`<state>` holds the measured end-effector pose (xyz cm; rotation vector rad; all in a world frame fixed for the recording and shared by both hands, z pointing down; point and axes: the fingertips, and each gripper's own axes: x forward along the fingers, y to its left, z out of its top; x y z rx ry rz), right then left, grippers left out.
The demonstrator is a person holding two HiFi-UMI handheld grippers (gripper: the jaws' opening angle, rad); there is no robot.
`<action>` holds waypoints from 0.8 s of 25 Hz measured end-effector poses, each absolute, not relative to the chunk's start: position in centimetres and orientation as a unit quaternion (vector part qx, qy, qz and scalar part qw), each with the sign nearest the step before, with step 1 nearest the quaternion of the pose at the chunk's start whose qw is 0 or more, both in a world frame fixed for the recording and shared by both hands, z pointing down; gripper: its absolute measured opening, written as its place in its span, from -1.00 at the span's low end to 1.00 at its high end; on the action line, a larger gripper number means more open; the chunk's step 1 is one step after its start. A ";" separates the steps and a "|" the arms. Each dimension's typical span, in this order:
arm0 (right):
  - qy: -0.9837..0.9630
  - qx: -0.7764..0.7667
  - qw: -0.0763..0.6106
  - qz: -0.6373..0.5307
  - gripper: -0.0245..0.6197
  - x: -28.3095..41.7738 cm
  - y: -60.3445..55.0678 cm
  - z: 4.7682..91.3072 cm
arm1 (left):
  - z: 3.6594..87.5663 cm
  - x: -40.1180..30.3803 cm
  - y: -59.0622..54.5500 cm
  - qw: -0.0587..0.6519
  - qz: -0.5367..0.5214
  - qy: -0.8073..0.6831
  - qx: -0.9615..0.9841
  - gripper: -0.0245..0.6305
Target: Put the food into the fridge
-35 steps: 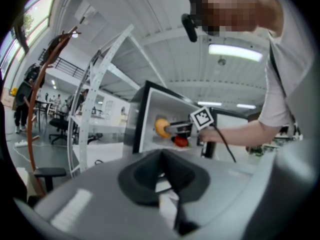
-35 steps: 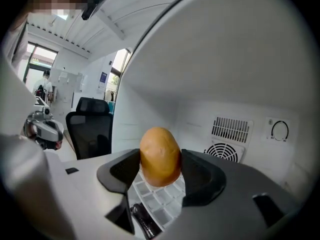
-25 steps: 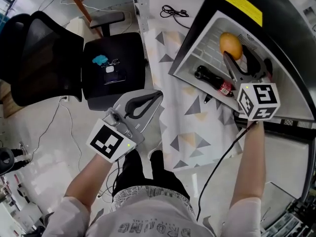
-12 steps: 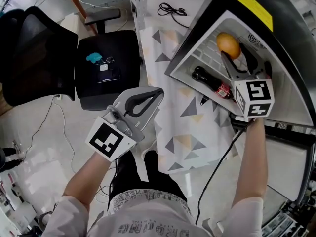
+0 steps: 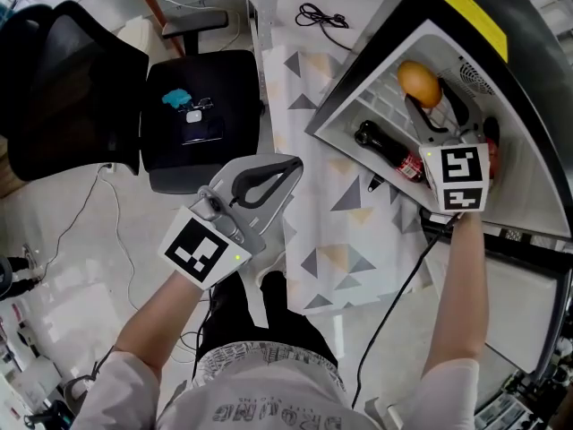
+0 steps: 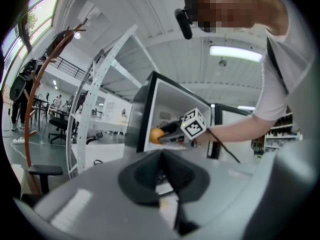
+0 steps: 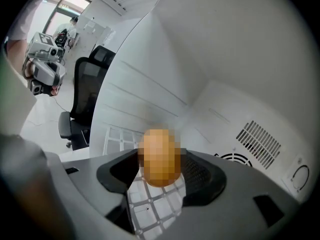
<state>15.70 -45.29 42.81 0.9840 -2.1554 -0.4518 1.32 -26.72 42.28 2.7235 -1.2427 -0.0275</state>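
Inside the open fridge (image 5: 358, 97), the right gripper (image 5: 430, 97) holds its jaws apart around an orange (image 5: 419, 83) resting on the wire shelf (image 5: 383, 106) near a dark bottle (image 5: 387, 148), while the left gripper (image 5: 288, 165) hangs outside over a patterned cloth (image 5: 340, 240), jaws closed and empty.
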 end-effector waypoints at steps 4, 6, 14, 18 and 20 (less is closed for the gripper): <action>-0.823 0.378 0.371 -0.203 -0.12 15.3 -45.1 43.0 | 42.3 1.3 -26.6 0.075 -0.006 -0.414 0.907 -0.90; -0.818 0.378 0.377 -0.215 -0.12 15.2 -45.1 43.1 | 42.2 1.3 -26.5 0.074 -0.004 -0.414 0.907 -0.90; -0.807 0.372 0.392 -0.238 -0.12 14.8 -45.1 43.3 | 41.5 0.9 -26.2 0.070 0.004 -0.417 0.906 -0.90; -0.801 0.368 0.399 -0.253 -0.12 14.7 -45.1 43.4 | 41.0 0.6 -26.2 0.065 0.007 -0.417 0.907 -0.90; -0.801 0.367 0.400 -0.252 -0.11 14.7 -45.1 43.4 | 40.9 0.5 -26.1 0.064 0.009 -0.417 0.907 -0.90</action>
